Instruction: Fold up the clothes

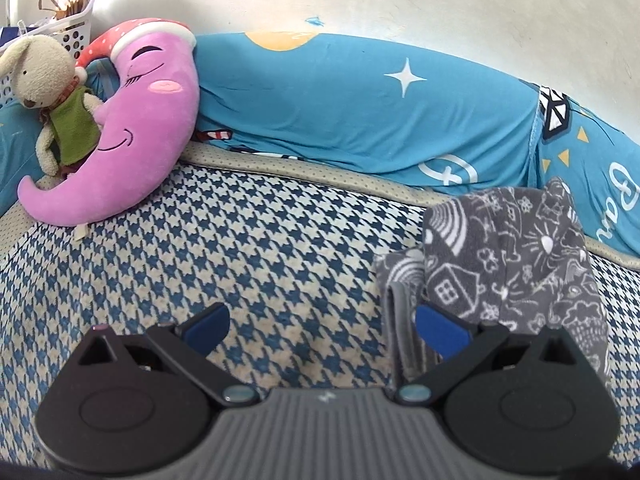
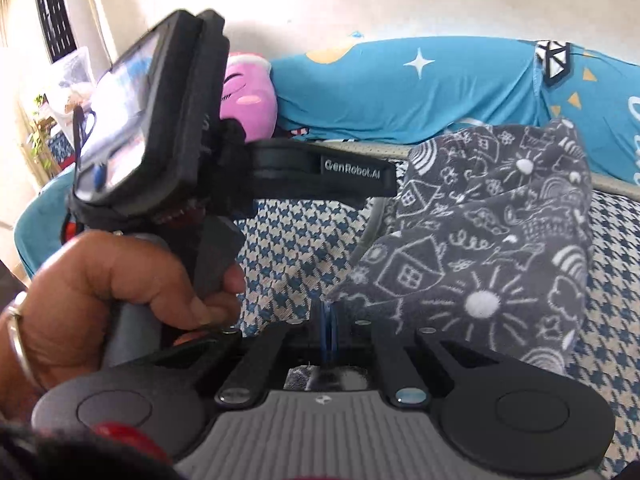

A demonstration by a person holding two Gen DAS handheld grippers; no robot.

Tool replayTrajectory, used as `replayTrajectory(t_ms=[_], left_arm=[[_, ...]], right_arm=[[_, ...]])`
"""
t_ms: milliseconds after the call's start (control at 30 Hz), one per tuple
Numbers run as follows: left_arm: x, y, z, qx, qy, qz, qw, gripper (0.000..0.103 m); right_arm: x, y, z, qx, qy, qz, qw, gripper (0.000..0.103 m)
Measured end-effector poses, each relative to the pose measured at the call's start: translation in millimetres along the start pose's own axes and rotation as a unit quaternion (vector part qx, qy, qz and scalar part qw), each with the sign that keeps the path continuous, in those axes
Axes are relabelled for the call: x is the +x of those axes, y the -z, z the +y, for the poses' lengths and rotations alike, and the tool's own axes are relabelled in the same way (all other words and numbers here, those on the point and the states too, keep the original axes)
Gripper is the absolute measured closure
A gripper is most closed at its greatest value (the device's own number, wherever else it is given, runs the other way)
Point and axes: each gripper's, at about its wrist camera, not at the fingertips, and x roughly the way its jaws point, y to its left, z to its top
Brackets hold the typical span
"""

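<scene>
The left claw (image 1: pixel 323 326) hangs spread wide over the checked bedcover (image 1: pixel 240 240), its blue pads (image 1: pixel 439 328) apart with nothing between them, and the grey patterned garment (image 1: pixel 512 256) lies heaped ahead of it and to its right, one folded edge running down just beside the right pad. The right claw (image 2: pixel 327 330) is pressed together, pinching a low corner of the garment (image 2: pixel 480 240), whose bulk rises ahead and to the right of it. To its left, a hand (image 2: pixel 120 292) grips the other claw's handle; beyond both, a blue pillow (image 1: pixel 360 108) and a pink moon cushion (image 1: pixel 140 132) lie along the wall.
</scene>
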Motion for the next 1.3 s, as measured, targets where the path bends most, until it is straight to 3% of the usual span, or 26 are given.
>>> replayTrajectory(t_ms=[300,500,700,867,1033,1300], left_arm=[[-2.5,2.7,7.5,0.006,0.013,0.009,0.9999,0.000],[-10.8,5.0,7.7,0.019,0.024,0.001,0.9995,0.000],[-18.3,14.0,15.4,0.025,0.041,0.010,0.9988,0.000],[-27.0,18.5,22.0,0.019,0.094,0.023,0.9952,0.000],[-33.1,26.9,22.8,0.008,0.165,0.048,0.9850,0.000],[-30.6,39.4,4.6,0.027,0.224,0.082,0.9709,0.000]], right_arm=[[24.9,9.9,-8.0,0.002,0.018,0.029,0.999,0.093],[-14.2,-2.0,-14.9,0.013,0.022,0.002,1.000,0.093],[-44.5,13.4,-3.5,0.000,0.037,0.003,0.999,0.091],[-53.5,22.5,15.4,-0.025,0.048,0.011,0.998,0.087],[-66.7,36.5,21.6,-0.032,0.039,0.016,0.999,0.081],[-76.8,50.1,24.7,-0.040,0.042,0.026,0.998,0.075]])
